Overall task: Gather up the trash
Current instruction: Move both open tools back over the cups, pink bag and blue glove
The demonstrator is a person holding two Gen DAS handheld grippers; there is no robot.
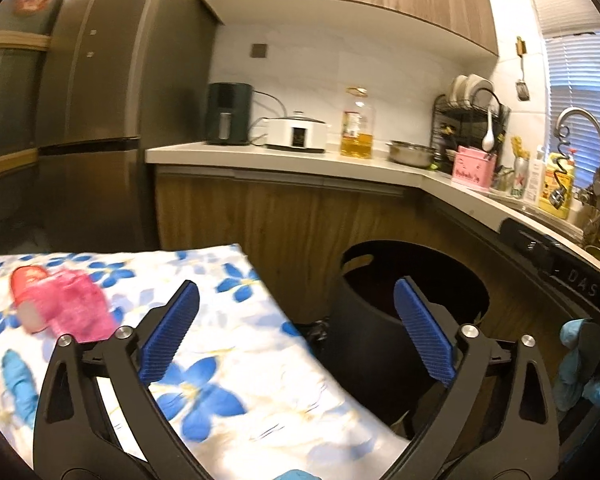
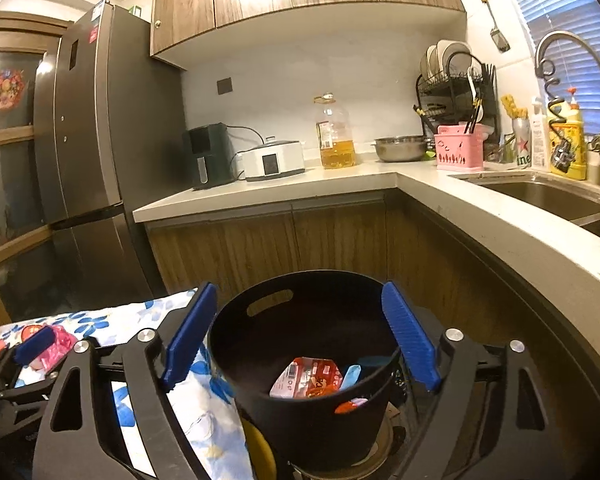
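Trash in bin: a red-and-white wrapper [image 2: 306, 378] lies at the bottom of the black bin [image 2: 300, 416], with a pale blue scrap [image 2: 350, 376] just beside it on the right.
Bin: round, dark, with a slot handle cut near its far rim; it stands on the floor between the cloth-covered table and the corner of the lower cabinets. In the left wrist view the same bin [image 1: 364, 320] shows only its dark inside.
Trash on table: a crumpled pink wrapper [image 1: 66, 304] with a red end lies on the floral tablecloth [image 1: 228, 360], blurred; the right wrist view shows it [image 2: 56, 346] near the table's far left part.
Right gripper [image 2: 302, 338]: jaws spread wide above the bin's mouth, nothing between the blue pads.
Left gripper [image 1: 296, 334]: jaws spread wide, empty; its left pad hangs over the tablecloth and its right pad over the bin's rim. In the right wrist view one blue pad of it shows beside the pink wrapper.
Person: a hand in a blue glove [image 1: 580, 364] shows at the right edge of the left wrist view.
Counter [image 2: 340, 182]: pale, L-shaped, carrying a dark air fryer [image 2: 208, 156], a white cooker [image 2: 274, 160], an oil bottle [image 2: 336, 136], a steel bowl [image 2: 400, 148] and a pink basket [image 2: 458, 152].
Sink [image 2: 540, 196]: on the right under a curved tap [image 2: 568, 48].
Fridge [image 2: 96, 120]: tall, grey, left of the counter.
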